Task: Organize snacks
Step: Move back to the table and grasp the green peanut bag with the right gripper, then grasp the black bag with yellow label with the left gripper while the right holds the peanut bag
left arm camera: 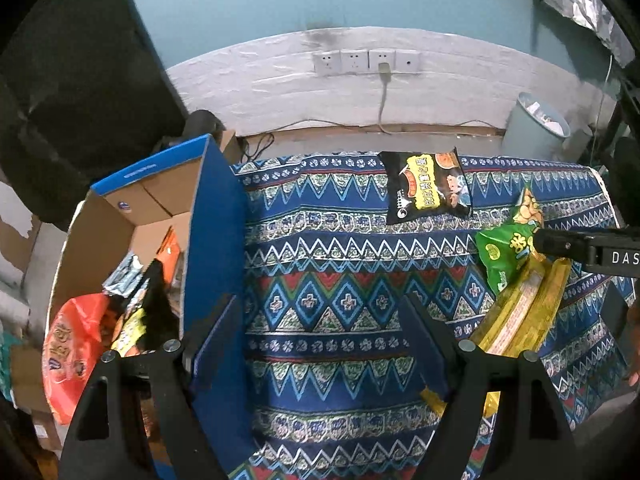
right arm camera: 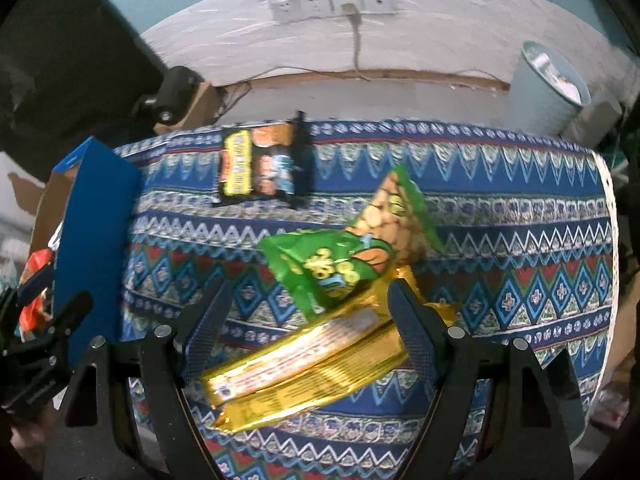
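Observation:
A table under a blue patterned cloth (left arm camera: 332, 264) carries three snack packs: a black one (left arm camera: 426, 188) at the far edge, a green one (left arm camera: 504, 252) and a long gold one (left arm camera: 524, 316) to the right. My left gripper (left arm camera: 316, 320) hangs open over bare cloth beside the cardboard box (left arm camera: 216, 220), which holds an orange bag (left arm camera: 72, 348) and other packs. My right gripper (right arm camera: 306, 300) is open just above the gold pack (right arm camera: 304, 364), which lies slanted between its fingers (right arm camera: 408, 320). The green pack (right arm camera: 332, 264) overlaps the gold one's far end; the black pack (right arm camera: 260, 164) lies beyond.
The box's blue flap (right arm camera: 96, 220) stands upright along the table's left side. A pale bin (left arm camera: 536, 128) sits on the floor beyond the far right corner. Wall sockets (left arm camera: 366, 62) with a hanging cable are behind. The table drops off at the right edge (right arm camera: 608, 240).

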### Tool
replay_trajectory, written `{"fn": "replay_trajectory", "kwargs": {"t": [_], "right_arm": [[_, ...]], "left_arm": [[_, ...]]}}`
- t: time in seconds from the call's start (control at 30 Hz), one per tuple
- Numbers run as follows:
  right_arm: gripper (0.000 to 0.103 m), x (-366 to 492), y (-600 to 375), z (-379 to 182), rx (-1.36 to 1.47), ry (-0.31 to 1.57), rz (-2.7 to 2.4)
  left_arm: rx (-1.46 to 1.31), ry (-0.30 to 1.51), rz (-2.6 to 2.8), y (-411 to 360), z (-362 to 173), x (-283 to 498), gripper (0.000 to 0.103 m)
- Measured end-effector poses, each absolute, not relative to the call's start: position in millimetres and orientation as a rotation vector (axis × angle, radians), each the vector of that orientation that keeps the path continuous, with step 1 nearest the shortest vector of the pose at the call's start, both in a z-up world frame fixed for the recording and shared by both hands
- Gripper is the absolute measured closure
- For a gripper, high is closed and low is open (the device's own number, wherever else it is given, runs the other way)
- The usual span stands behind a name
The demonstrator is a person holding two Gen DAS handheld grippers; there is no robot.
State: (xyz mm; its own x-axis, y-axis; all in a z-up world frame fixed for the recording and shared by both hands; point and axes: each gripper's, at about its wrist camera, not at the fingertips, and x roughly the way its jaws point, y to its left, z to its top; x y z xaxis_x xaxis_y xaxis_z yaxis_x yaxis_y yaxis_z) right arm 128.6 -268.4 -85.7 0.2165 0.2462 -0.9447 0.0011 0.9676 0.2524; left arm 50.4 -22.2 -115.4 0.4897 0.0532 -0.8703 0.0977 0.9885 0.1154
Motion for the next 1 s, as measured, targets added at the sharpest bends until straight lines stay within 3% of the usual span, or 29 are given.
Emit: {"fn": "replay_trajectory", "kwargs": {"t": [0.6, 1.0], "right_arm": [[0.023, 161.3, -289.0, -146.8, 0.354, 1.424, 0.089], [0.023, 177.6, -248.2, -167.6, 0.21, 1.453, 0.186]], "left_arm": [[0.101, 1.135, -0.026, -26.9, -152.1, 93.5, 0.021], [0.125, 1.167, -0.032, -28.0, -164.8, 95.5, 0.021]]}}
